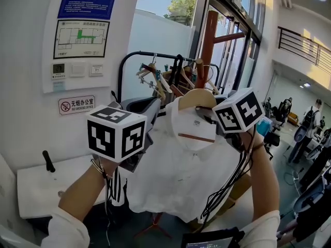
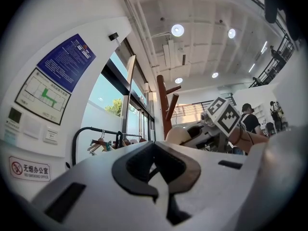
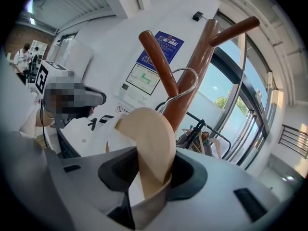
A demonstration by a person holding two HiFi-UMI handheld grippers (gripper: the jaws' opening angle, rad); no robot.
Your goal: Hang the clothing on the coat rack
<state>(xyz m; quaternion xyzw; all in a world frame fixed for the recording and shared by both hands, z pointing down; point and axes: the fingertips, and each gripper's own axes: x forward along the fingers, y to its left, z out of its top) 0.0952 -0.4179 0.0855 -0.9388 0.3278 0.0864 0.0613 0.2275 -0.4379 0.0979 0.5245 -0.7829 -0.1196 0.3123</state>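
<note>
My right claw [image 3: 150,174] grips the wooden hanger [image 3: 151,131] that carries the white shirt [image 1: 181,174]. The hanger's wire hook sits just beside the trunk of the brown coat rack [image 3: 195,71]. My left claw [image 2: 156,172] is pinched shut on the shirt's fabric.

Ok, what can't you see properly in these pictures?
Head view: the white shirt hides the coat rack's lower trunk.
Right gripper view: whether the wooden hanger's hook touches the rack; the angle hides it.
Left gripper view: the blue notice's print, too small.
</note>
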